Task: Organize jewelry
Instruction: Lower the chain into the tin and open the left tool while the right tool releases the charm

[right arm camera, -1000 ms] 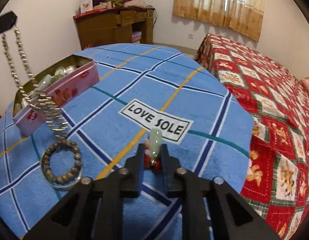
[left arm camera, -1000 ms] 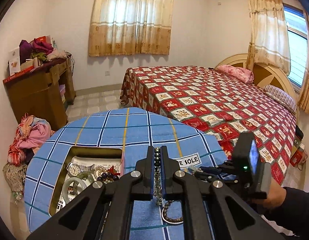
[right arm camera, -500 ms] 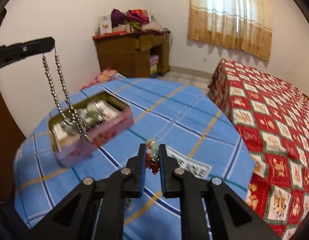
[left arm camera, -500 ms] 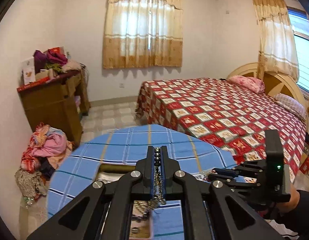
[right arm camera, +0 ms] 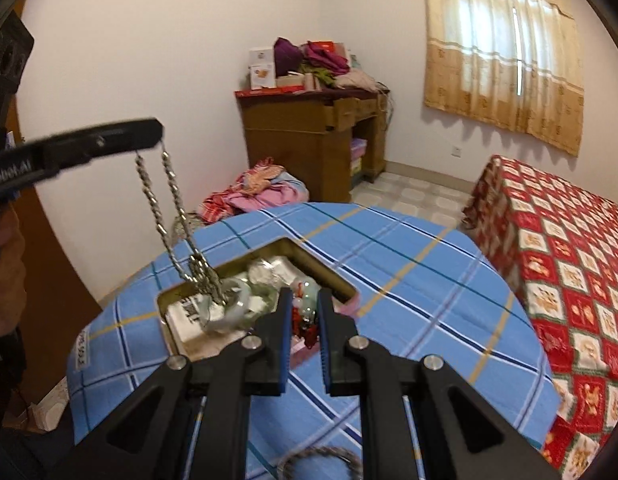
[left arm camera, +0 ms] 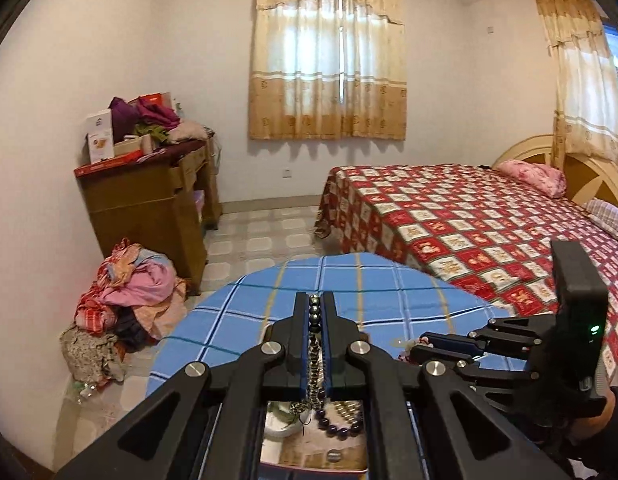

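My left gripper [left arm camera: 315, 300] is shut on a silver bead necklace [left arm camera: 313, 344]. The necklace [right arm camera: 171, 216] hangs from the left fingertips [right arm camera: 149, 134] down into the open pink jewelry tin [right arm camera: 301, 250] on the blue checked table. The tin [left arm camera: 309, 452] lies below the left jaws and holds a dark bead bracelet [left arm camera: 341, 430], a pale bangle [right arm camera: 233, 314] and other pieces. My right gripper [right arm camera: 303, 300] is shut on a pale green pendant with red beads [right arm camera: 307, 314], at the tin's near right rim. It shows in the left wrist view [left arm camera: 413, 348].
A brown bead bracelet [right arm camera: 321, 458] lies on the blue tablecloth [right arm camera: 409, 280] near the front edge. A bed with a red quilt [left arm camera: 469, 224] stands right of the table. A wooden dresser [left arm camera: 149, 200] and a clothes pile [left arm camera: 125, 296] are by the left wall.
Both grippers have moved over the tin. The necklace's lower end has sunk into the tin. The right gripper with the pendant has come up to the tin's rim.
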A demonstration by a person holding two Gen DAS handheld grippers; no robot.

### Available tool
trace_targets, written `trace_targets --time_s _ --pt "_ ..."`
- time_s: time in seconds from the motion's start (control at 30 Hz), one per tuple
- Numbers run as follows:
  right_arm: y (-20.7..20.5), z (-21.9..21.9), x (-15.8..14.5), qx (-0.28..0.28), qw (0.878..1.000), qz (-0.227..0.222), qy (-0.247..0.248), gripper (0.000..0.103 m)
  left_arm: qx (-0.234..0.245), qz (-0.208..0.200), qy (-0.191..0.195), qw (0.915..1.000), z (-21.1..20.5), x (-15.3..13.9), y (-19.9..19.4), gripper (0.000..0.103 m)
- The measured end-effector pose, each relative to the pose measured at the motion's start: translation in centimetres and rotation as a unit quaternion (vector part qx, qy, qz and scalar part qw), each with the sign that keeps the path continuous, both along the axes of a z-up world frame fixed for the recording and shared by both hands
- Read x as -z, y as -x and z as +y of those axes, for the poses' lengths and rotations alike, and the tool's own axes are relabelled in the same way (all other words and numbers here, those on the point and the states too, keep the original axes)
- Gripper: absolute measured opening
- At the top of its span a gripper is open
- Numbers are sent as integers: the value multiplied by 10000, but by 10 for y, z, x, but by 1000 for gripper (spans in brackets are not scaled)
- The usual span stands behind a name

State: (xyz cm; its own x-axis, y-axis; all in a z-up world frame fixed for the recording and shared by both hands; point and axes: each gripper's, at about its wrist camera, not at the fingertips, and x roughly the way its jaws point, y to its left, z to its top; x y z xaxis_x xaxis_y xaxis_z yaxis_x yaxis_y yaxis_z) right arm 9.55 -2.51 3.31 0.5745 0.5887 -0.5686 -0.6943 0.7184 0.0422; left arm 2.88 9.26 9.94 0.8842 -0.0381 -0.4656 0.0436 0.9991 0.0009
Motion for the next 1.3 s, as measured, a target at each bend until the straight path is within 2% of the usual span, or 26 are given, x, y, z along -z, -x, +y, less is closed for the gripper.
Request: trace_targets --time_s 0.2,0.5,1.3 --pt "2 20 6 -146 9999 28 4 14 -254 201 41 9995 18 23 -2 4" --pt "2 37 19 -256 9996 112 94 14 -383 441 153 9982 32 47 -9 4" --pt "-1 61 48 -312 9983 361 331 14 -519 910 194 9943 48 87 -23 4"
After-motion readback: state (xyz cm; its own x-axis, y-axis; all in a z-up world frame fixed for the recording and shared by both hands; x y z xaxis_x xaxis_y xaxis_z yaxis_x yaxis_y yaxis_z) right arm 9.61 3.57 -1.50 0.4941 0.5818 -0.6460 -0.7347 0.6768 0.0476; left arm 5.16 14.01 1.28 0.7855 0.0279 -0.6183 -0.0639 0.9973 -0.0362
